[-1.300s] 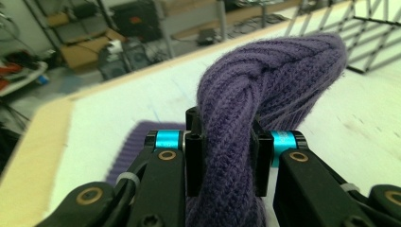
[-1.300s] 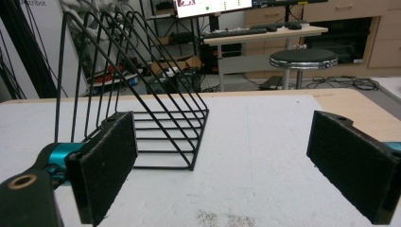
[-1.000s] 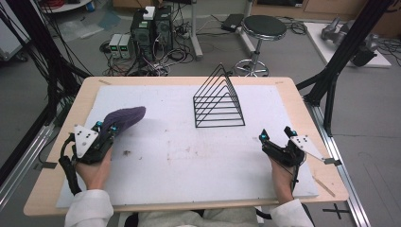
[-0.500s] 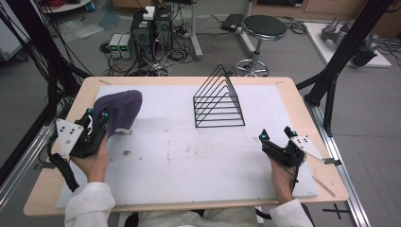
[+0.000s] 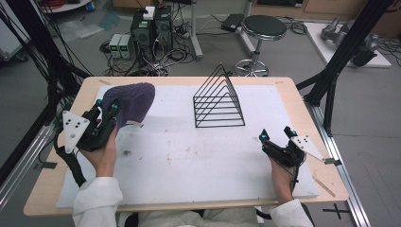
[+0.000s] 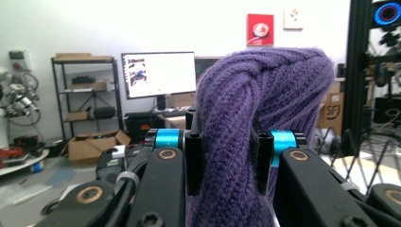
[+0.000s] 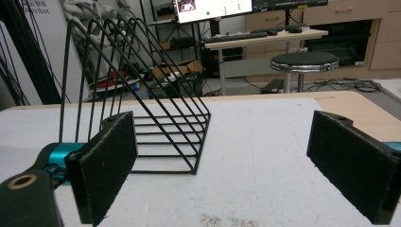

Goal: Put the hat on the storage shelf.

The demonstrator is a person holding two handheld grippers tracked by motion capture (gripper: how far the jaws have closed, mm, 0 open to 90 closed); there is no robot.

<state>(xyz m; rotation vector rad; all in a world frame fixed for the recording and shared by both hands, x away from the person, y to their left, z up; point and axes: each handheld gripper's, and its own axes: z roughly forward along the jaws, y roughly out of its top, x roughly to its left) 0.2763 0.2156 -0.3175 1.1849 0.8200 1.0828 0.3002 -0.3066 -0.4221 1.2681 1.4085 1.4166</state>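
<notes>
A purple knitted hat (image 5: 128,100) is lifted above the table's left side, pinched by my left gripper (image 5: 106,108). In the left gripper view the knit (image 6: 257,113) bulges up between the two shut jaws and hides what lies ahead. A black wire rack (image 5: 217,100) of triangular dividers stands upright at the middle back of the white mat. My right gripper (image 5: 275,135) rests low near the mat's right edge with its jaws wide apart and nothing between them; its pads (image 7: 108,161) frame the rack (image 7: 142,109) ahead.
The white mat (image 5: 189,156) covers most of the wooden table (image 5: 293,87). A black frame post (image 5: 331,80) rises at the table's right rear corner. A stool (image 5: 263,28) and computer boxes (image 5: 151,28) stand on the floor behind.
My left gripper has carried the purple hat up and toward the back left, turning so the hat now stands above its jaws. My right gripper has stayed put.
</notes>
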